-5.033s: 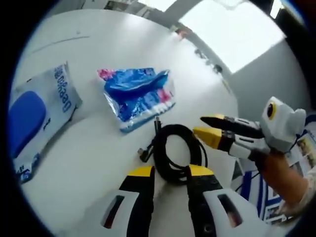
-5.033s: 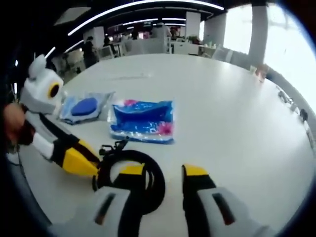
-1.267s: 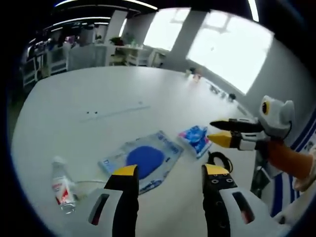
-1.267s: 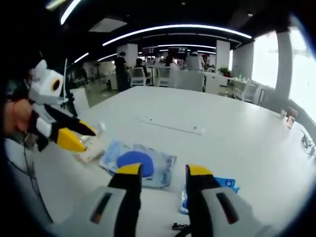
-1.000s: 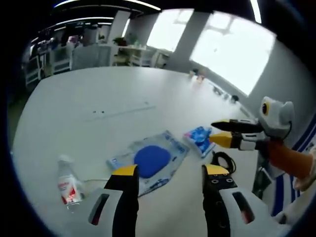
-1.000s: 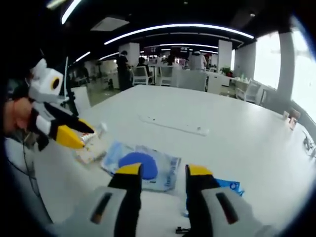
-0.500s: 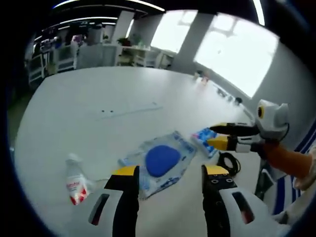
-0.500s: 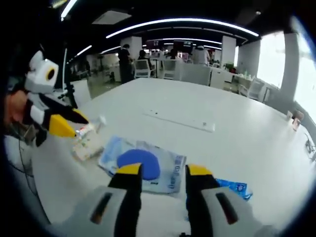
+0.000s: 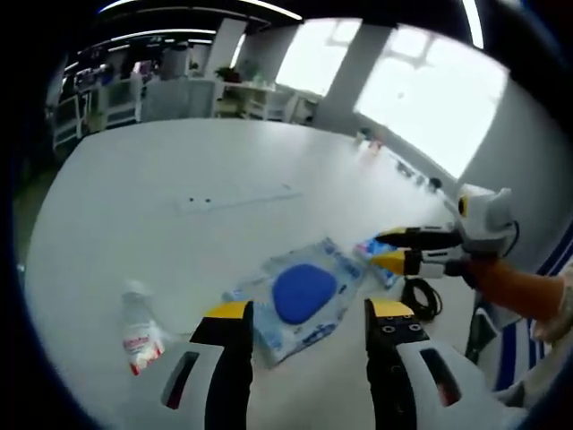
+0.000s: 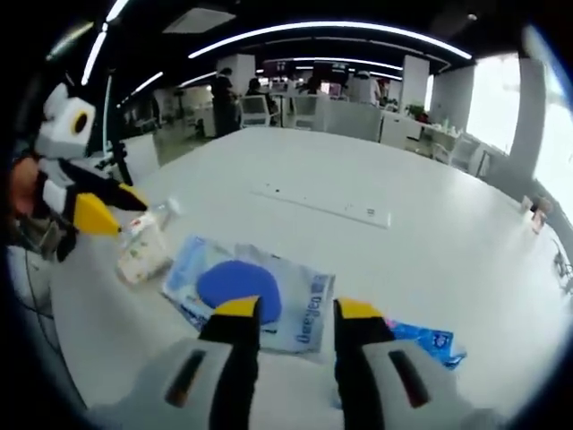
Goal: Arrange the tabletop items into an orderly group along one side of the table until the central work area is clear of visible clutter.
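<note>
Both the left gripper (image 9: 307, 313) and right gripper (image 10: 294, 310) had jaws spread, empty. The wipes pack (image 9: 300, 296) lay just ahead, bottle (image 9: 139, 331) to its left. A good grasp would pinch the pack's near edge squarely.

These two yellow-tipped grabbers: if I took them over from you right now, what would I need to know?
Left gripper: open, empty, hovering above the table.
Right gripper: open, empty, over the wipes pack.
On the white table: small bottle lying on its side, wipes pack with blue lid, crumpled blue packet, coiled black cable, all lying roughly in a row near the table's edge.
Done: pack, packet and cable sit close together.
Left: probably bring the bottle nearer the pack and tidy the row.
</note>
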`<action>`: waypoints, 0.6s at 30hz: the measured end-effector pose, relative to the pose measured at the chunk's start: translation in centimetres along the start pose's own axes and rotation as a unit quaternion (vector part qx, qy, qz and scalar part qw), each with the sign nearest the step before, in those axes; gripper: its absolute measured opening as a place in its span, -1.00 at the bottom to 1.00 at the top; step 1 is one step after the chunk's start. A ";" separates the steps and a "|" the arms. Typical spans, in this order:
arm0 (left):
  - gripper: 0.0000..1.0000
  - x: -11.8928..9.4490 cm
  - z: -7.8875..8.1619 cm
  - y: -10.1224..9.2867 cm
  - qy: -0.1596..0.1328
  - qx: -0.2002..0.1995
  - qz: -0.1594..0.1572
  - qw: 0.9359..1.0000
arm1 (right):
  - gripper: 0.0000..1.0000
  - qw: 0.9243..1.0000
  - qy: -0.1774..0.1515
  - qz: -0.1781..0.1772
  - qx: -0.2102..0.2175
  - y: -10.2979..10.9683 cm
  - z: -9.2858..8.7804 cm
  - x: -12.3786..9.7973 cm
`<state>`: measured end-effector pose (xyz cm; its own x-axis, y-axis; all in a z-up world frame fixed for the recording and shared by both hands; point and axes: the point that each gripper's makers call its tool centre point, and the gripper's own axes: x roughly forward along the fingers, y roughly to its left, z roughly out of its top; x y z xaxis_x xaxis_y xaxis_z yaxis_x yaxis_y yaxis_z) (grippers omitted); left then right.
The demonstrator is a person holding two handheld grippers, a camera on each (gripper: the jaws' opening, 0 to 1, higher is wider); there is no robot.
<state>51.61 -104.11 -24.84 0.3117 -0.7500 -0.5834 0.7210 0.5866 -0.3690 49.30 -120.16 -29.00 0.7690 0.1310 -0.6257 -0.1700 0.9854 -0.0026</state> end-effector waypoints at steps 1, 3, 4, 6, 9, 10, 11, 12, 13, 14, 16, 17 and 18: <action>-0.07 0.0 0.0 0.0 0.000 -0.001 -0.001 1.000 | -0.42 1.000 0.001 0.001 0.000 0.0 -0.1 0.1; -0.07 0.1 0.1 0.0 -0.002 -0.002 -0.004 1.000 | -0.43 1.000 0.009 0.000 0.001 0.1 -0.4 0.5; -0.08 0.1 0.1 0.0 -0.003 -0.002 -0.004 1.000 | -0.43 1.000 0.010 0.000 0.003 0.2 -0.5 0.7; -0.08 0.2 0.2 0.1 -0.005 -0.004 -0.005 1.000 | -0.45 1.000 0.018 -0.002 0.003 0.2 -0.8 0.9; -0.09 0.2 0.3 0.2 -0.008 -0.004 -0.006 1.000 | -0.46 1.000 0.025 -0.005 0.009 0.1 -1.2 1.5; -0.09 0.2 0.3 0.3 -0.009 -0.005 -0.006 1.000 | -0.45 1.000 0.025 -0.005 0.009 0.2 -1.3 1.7; -0.10 0.3 0.3 0.3 -0.008 -0.006 -0.007 1.000 | -0.46 1.000 0.026 -0.007 0.012 0.1 -1.4 1.9; -0.10 0.3 0.2 0.3 -0.009 -0.006 -0.009 1.000 | -0.47 0.999 0.032 -0.009 0.013 0.1 -1.6 2.0; -0.11 0.3 0.2 0.4 -0.009 -0.006 -0.009 1.000 | -0.47 0.999 0.033 -0.010 0.015 0.1 -1.7 2.1; -0.11 0.3 0.2 0.4 -0.010 -0.007 -0.010 1.000 | -0.47 0.999 0.033 -0.014 0.017 0.0 -1.7 2.2; -0.11 0.4 0.2 0.4 -0.011 -0.007 -0.012 1.000 | -0.48 0.999 0.042 -0.016 0.023 -0.1 -2.1 2.5; -0.11 0.5 0.1 0.5 -0.010 -0.008 -0.012 1.000 | -0.47 0.999 0.044 -0.020 0.023 -0.3 -2.2 2.7; -0.11 0.5 0.0 0.6 -0.009 -0.009 -0.012 1.000 | -0.47 0.999 0.041 -0.024 0.025 -0.6 -2.3 2.9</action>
<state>52.18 -104.20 -25.36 0.3054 -0.7695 -0.5609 0.7177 0.5732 -0.3955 50.23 -120.65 -32.65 0.7228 0.0764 -0.6868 -0.1017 0.9948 0.0036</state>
